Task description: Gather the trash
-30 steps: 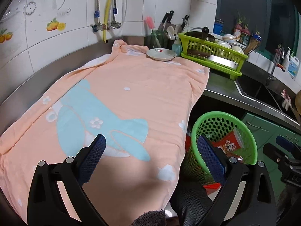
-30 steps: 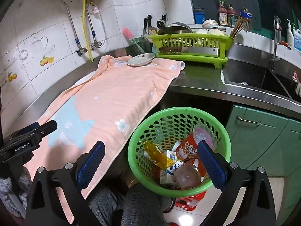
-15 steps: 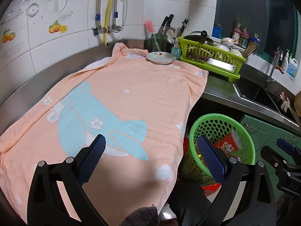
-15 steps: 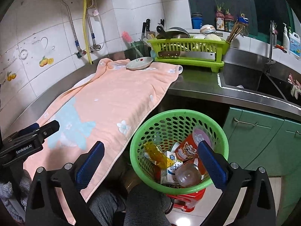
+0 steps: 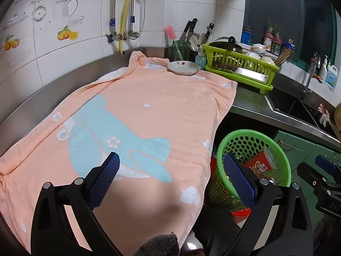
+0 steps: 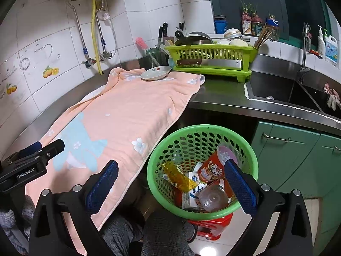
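Observation:
A green perforated basket [image 6: 170, 147] stands on a red stool [image 6: 211, 226] beside the counter and also shows in the left wrist view [image 5: 283, 162]. It holds a red noodle cup [image 6: 211, 167], a yellow wrapper [image 6: 177, 173], a milk carton [image 6: 192, 192] and a clear bottle [image 6: 213, 198]. My right gripper [image 6: 170, 183] is open and empty, held over the basket's near left side. My left gripper [image 5: 171, 180] is open and empty, above the near end of the peach towel [image 5: 136, 115].
A white dish [image 5: 183, 67] sits on the towel's far end. A green dish rack [image 5: 238, 68] with a cleaver stands behind it. A sink [image 6: 283, 91] lies to the right, with green cabinets [image 6: 298, 155] below. My knees [image 6: 157, 232] are under the grippers.
Both grippers have drawn slightly back and up, so the views have widened a little. Both stay open and empty. The basket and its contents have not moved.

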Available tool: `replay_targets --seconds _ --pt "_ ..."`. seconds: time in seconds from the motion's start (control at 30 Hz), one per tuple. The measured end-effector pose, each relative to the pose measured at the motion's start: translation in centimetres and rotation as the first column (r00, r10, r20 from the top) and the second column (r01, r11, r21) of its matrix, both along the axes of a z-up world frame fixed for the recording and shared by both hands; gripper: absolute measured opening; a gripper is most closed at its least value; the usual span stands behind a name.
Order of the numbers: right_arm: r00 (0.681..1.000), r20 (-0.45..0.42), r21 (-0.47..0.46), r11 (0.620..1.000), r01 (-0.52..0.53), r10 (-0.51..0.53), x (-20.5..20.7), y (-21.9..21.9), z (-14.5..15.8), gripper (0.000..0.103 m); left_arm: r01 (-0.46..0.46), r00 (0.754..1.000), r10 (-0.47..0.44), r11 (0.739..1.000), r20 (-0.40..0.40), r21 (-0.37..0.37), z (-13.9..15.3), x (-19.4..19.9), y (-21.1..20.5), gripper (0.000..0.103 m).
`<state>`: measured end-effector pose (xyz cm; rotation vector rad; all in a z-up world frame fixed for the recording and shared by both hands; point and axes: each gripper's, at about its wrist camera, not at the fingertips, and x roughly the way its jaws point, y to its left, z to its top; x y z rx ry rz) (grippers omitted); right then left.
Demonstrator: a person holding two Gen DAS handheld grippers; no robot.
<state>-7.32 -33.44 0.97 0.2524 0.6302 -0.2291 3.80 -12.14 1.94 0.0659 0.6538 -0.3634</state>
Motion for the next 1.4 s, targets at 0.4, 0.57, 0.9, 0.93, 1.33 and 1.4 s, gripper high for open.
replay_targets --seconds 0.4,0.57,0.9,0.93,1.33,1.4 --pt "1.0 -0.002 0.004 1.0 0.011 -0.011 0.13 -0.08 0.0 0.096 0.004 1.0 -0.004 1.0 0.008 0.002 0.03 -0.26 -0.05 0.097" --pt "1.0 -0.001 0.006 1.0 0.016 -0.016 0.16 0.03 0.01 0.096 0.007 1.0 -0.007 1.0 0.009 0.006 0.0 -0.29 0.0 0.097" --pt "1.0 -0.001 0.007 1.0 0.01 -0.01 0.15 0.03 0.04 0.096 0.006 1.0 -0.006 1.0 0.012 0.011 -0.09 -0.13 0.19 0.097" --pt "1.0 -0.001 0.006 1.0 0.01 -0.01 0.17 0.07 0.07 0.096 0.007 1.0 -0.007 1.0 0.012 0.01 -0.09 -0.13 0.17 0.097" --pt "1.0 -0.001 0.006 1.0 0.012 -0.012 0.27 0.55 0.13 0.096 0.007 1.0 -0.007 1.0 0.014 0.011 -0.13 -0.13 0.24 0.097" --pt "1.0 0.0 0.006 1.0 0.013 -0.013 0.28 0.54 0.14 0.096 0.008 1.0 -0.008 1.0 0.011 0.01 -0.13 -0.1 0.2 0.097"
